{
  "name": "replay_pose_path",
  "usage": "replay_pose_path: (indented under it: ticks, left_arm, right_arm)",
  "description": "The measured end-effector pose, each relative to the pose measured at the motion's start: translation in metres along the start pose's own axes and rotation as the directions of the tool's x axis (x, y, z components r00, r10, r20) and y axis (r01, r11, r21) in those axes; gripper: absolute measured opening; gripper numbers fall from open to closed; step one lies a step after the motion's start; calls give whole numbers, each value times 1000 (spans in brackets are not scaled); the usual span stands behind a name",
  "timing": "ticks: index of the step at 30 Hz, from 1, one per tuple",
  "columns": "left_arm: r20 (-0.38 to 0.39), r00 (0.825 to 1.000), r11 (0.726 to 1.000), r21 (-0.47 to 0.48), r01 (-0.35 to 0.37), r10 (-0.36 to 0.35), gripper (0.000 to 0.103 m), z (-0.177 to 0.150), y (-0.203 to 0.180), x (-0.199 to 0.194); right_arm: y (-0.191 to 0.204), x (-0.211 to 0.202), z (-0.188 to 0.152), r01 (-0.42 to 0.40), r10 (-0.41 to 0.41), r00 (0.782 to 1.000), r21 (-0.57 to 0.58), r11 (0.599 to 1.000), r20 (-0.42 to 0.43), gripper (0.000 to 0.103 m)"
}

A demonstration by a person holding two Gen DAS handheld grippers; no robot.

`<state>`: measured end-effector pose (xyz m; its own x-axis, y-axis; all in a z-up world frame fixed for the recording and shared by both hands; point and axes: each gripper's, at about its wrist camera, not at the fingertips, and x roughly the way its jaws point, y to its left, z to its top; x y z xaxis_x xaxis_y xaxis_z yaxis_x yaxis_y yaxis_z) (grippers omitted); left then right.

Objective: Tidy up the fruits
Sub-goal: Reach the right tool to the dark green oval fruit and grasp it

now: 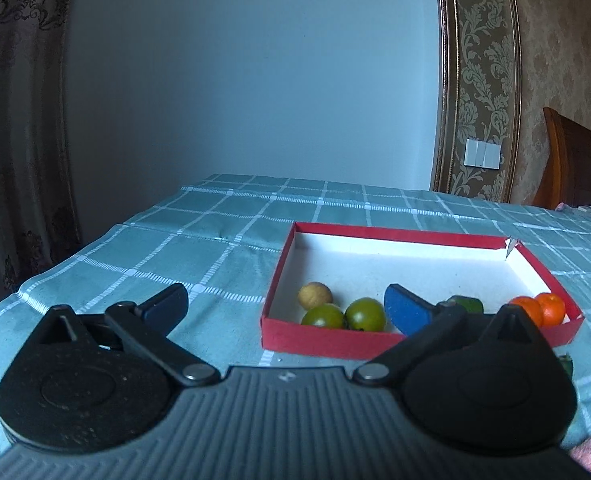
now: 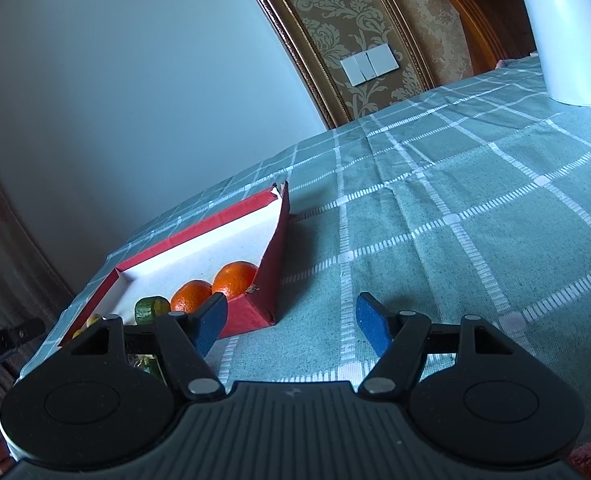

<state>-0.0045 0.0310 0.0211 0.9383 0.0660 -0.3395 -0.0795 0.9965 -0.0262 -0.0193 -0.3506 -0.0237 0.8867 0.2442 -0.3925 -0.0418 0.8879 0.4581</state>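
A red box (image 1: 399, 234) with a white inside lies on the checked tablecloth. In it are a tan round fruit (image 1: 314, 295), two green fruits (image 1: 322, 316) (image 1: 365, 314), a dark green piece (image 1: 465, 303) and two oranges (image 1: 529, 308) (image 1: 551, 306). My left gripper (image 1: 285, 304) is open wide at the box's near left corner, nothing between its fingers. The right wrist view shows the box (image 2: 273, 280), the oranges (image 2: 191, 296) (image 2: 235, 278) and the green piece (image 2: 151, 308). My right gripper (image 2: 291, 316) stands open and empty at the box's near right corner.
A small green item (image 1: 567, 364) lies on the cloth just outside the box's near right corner. A tall white vessel (image 2: 567, 32) stands at the far right of the table. The tablecloth (image 2: 475, 220) stretches right of the box. A wall rises behind the table.
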Motion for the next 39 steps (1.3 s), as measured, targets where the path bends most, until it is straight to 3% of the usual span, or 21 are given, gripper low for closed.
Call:
replay_pose_path:
  ticks: [5, 10, 13, 20, 21, 25, 30, 32, 39]
  left_arm:
    - [-20, 1000, 998, -59, 4, -5, 103, -17, 15, 1]
    - [-37, 999, 991, -126, 33, -38, 103, -16, 28, 6]
    - [-44, 998, 994, -106, 41, -46, 103, -17, 25, 7]
    - [-36, 998, 998, -39, 46, -47, 103, -20, 14, 4]
    - [-38, 998, 998, -41, 45, -47, 103, -20, 15, 5]
    - [-32, 998, 998, -42, 48, -49, 103, -21, 15, 4]
    - [-32, 998, 998, -42, 48, -49, 103, -21, 15, 4]
    - [-31, 998, 998, -44, 47, -49, 103, -21, 15, 4]
    - [-35, 998, 998, -46, 43, -45, 103, -21, 15, 6]
  right_arm:
    - [21, -6, -3, -39, 38, 999, -138, 990, -4, 71]
    - [60, -14, -10, -145, 126, 989, -332, 932, -76, 71]
    - [81, -8, -18, -162, 116, 985, -438, 884, -129, 71]
    - [103, 6, -33, -159, 63, 980, -548, 821, -189, 68]
    - [104, 8, -35, -159, 57, 979, -555, 816, -196, 62]
    - [104, 15, -38, -161, 44, 976, -563, 811, -215, 58]
    - [105, 22, -39, -177, 39, 968, -565, 806, -248, 35]
    - [106, 25, -39, -176, 33, 967, -566, 805, -254, 31]
    - [106, 14, -36, -168, 50, 974, -552, 817, -223, 28]
